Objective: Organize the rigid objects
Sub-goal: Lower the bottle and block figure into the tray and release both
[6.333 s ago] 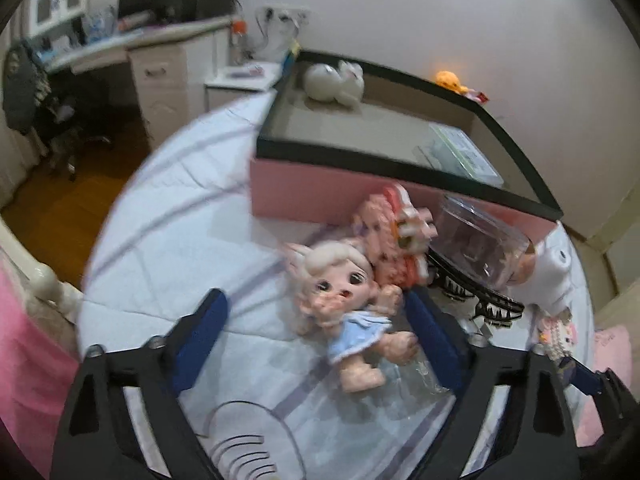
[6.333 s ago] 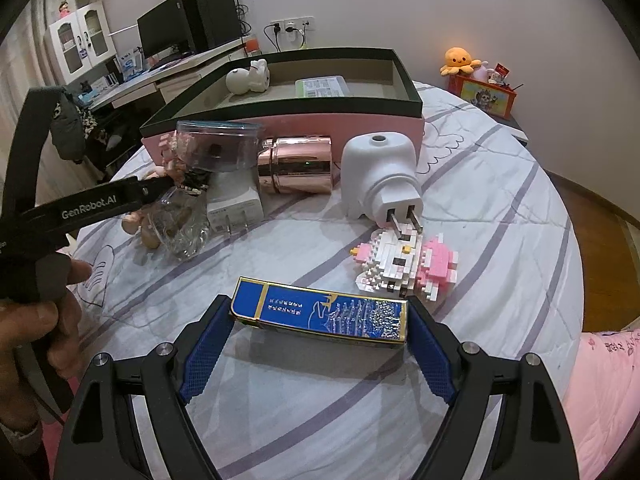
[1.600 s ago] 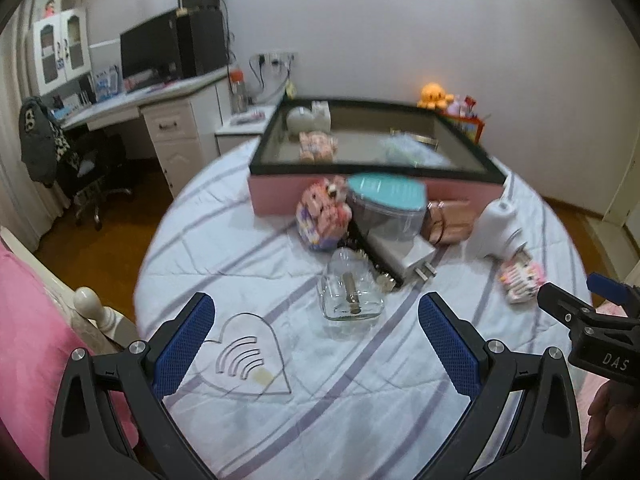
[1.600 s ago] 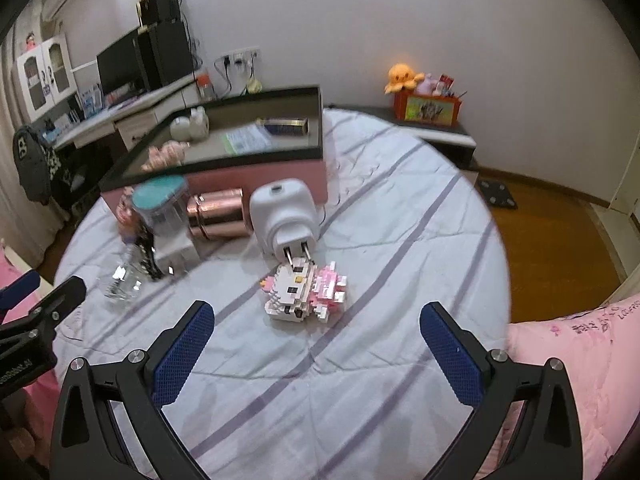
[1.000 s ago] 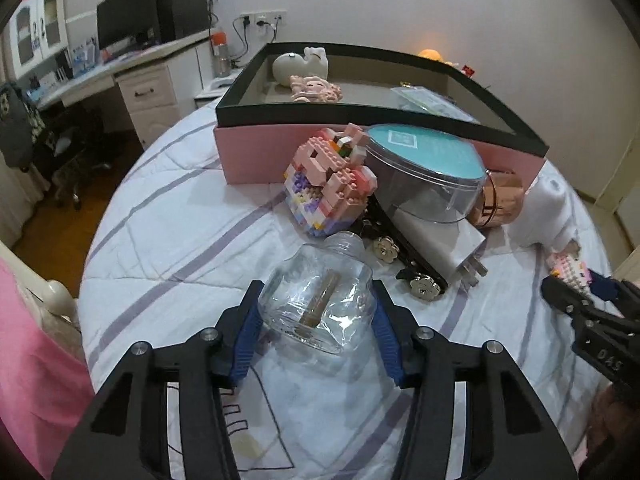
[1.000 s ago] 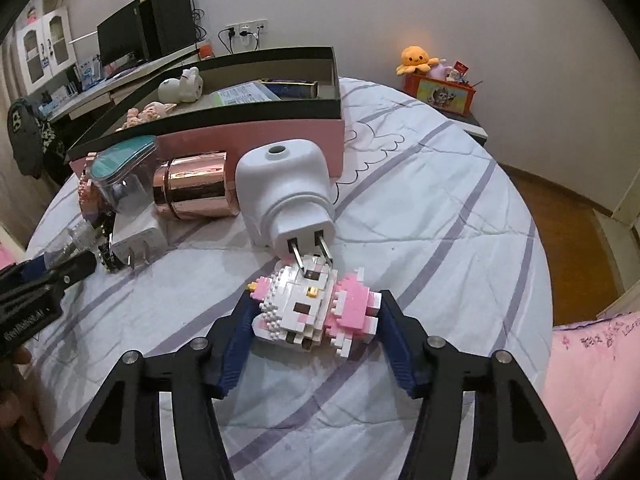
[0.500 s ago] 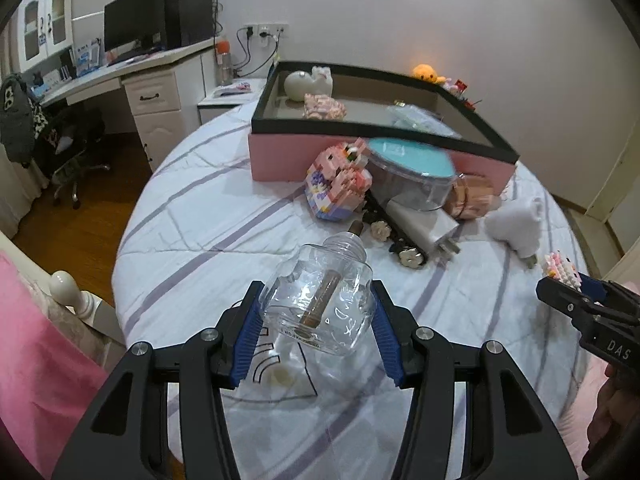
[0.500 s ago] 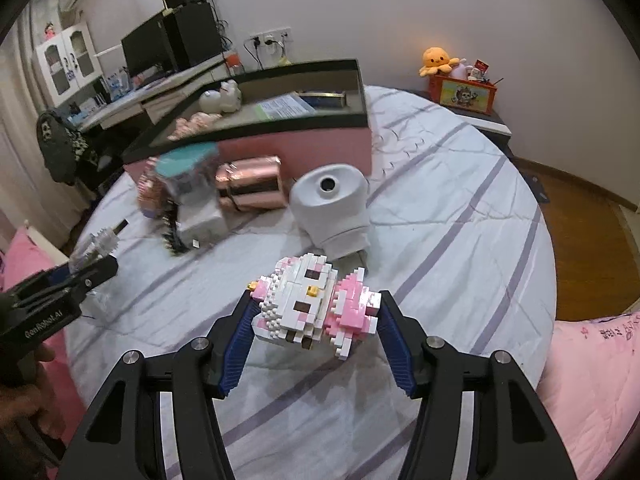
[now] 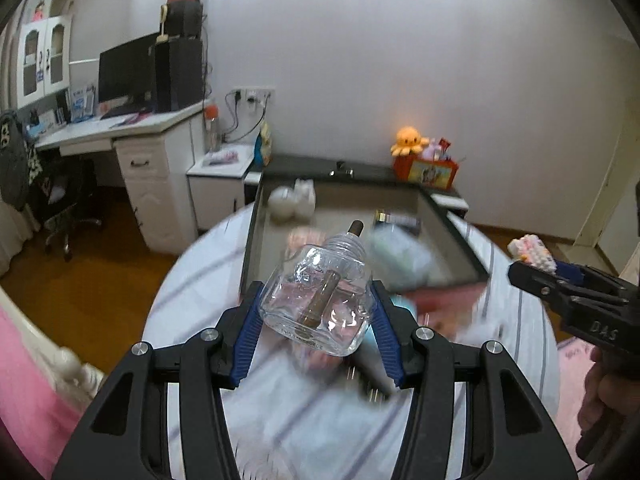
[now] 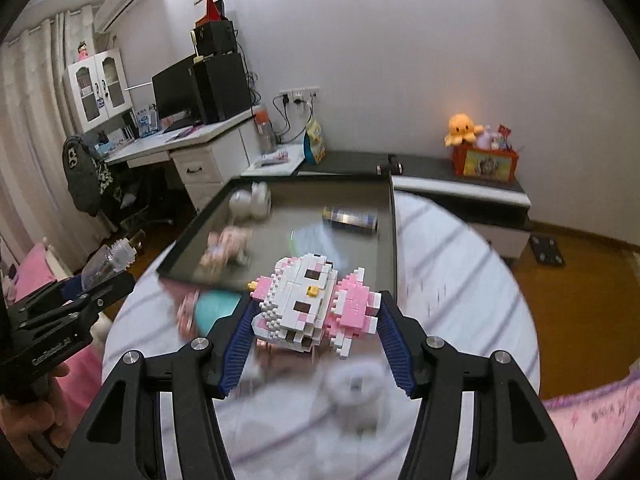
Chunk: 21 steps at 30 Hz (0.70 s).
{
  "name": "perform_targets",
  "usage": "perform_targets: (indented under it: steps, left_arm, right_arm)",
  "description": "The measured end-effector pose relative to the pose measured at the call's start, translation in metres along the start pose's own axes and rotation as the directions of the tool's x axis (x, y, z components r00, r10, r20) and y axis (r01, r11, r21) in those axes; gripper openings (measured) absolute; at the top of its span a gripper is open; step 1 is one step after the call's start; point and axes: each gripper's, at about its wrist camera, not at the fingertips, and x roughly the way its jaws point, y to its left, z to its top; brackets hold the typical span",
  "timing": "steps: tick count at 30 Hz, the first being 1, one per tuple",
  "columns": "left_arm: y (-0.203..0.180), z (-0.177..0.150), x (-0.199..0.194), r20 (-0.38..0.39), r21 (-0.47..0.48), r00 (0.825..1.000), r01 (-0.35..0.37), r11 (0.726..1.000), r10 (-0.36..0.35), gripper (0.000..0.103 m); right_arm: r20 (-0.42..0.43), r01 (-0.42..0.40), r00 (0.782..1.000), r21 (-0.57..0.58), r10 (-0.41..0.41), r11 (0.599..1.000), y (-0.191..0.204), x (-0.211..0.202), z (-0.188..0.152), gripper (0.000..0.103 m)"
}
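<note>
Bed (image 10: 460, 264) carried open tray (image 10: 390, 232) at far edge; tray lay ahead of and below both jaws. Left gripper (image 9: 316, 316) jaws part-closed, pads clamped on clear glass bottle (image 9: 320, 304), neck pointing toward tray's near left corner. Right gripper (image 10: 316, 328) jaws part-closed on pink-white brick cat (image 10: 316, 304), long axis across jaws, near tray's near right corner. Each hand about equally near tray; judged next: carry forward, lower in.

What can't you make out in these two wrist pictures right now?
- Left wrist: items on the bed below the glass bottle are motion-blurred and partly hidden by it.
- Right wrist: the white object under the brick-built cat is smeared.
- Both: objects in the tray are blurred, so cannot be identified.
</note>
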Motion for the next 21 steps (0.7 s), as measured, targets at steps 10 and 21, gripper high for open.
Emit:
perform_targets:
  steps: [10,21]
  left_arm:
    - [-0.013,0.054,0.091,-0.075,-0.018,0.996,0.042,0.999,-0.044,0.052]
    - [-0.02,0.047,0.15,-0.192,0.0,0.981,0.037,0.999,-0.036,0.053]
  right_arm:
    - [-0.091,0.009,0.996,-0.017,-0.011,1.0,-0.018,0.093,0.056,0.06]
    - [-0.192,0.029,0.981,-0.041,-0.036,0.999,-0.022,0.148,0.055,0.06]
